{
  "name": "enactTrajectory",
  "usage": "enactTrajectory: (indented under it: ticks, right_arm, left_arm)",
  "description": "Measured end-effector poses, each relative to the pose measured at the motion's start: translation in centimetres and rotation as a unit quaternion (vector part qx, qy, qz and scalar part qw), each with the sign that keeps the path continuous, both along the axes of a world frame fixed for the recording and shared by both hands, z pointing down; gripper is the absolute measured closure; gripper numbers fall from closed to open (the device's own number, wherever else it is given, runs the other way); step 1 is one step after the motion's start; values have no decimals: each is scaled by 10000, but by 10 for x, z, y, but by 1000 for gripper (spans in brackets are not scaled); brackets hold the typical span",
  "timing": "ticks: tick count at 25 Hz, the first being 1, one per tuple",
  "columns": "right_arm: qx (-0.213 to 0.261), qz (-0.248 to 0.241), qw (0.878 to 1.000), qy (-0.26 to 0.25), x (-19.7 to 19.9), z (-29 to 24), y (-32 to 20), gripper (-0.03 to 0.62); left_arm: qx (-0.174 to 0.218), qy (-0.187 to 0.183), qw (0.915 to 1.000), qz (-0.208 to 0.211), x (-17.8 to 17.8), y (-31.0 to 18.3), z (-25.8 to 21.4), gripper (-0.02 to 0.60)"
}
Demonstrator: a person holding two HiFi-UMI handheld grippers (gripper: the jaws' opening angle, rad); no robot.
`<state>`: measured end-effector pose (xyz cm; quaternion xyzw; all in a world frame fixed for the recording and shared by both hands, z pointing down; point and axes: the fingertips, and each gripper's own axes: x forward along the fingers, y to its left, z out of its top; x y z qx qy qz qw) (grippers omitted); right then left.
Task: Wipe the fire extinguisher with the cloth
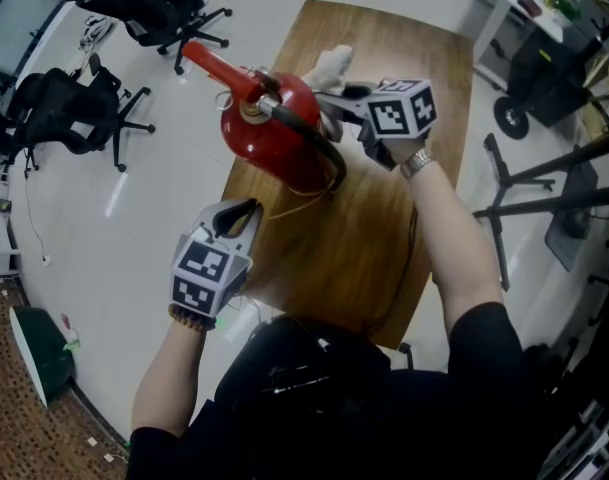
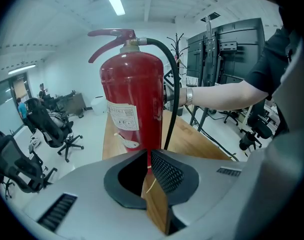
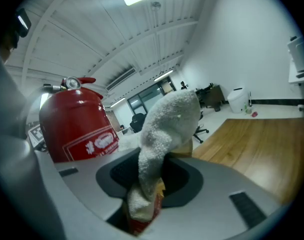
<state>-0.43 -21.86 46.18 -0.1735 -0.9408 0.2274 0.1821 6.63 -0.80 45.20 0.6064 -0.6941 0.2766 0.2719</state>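
Right claw (image 3: 151,176) clamps cloth (image 3: 167,126) beside fire extinguisher (image 1: 274,133), left claw (image 2: 148,171) closed on nothing; wipe seemingly about to start, next pressing cloth onto the red shell.

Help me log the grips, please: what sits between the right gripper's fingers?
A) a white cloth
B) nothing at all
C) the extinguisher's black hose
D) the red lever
A: the right gripper view shows a white cloth clamped in the right gripper, with the red fire extinguisher standing apart beside it.
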Motion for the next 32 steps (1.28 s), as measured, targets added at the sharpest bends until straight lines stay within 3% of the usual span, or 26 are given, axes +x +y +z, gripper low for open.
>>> enactTrajectory:
  ticks: [10, 19, 25, 32]
  right_arm:
    - [41, -93, 9967, 805, -2, 96, 0, 457]
    - [788, 61, 9860, 1469, 7, 169, 2, 457]
    - [1135, 122, 9760, 1855, 15, 190, 0, 457]
    - [1386, 475, 9723, 1819, 27, 167, -16, 457]
  left_arm:
    - [-264, 54, 9996, -116, -6, -4, 17, 569]
    - [-393, 64, 9990, -187, -7, -1, 27, 569]
    - [-386, 48, 9991, -184, -8, -1, 26, 569]
    - [-240, 37, 9997, -98, -5, 0, 20, 569]
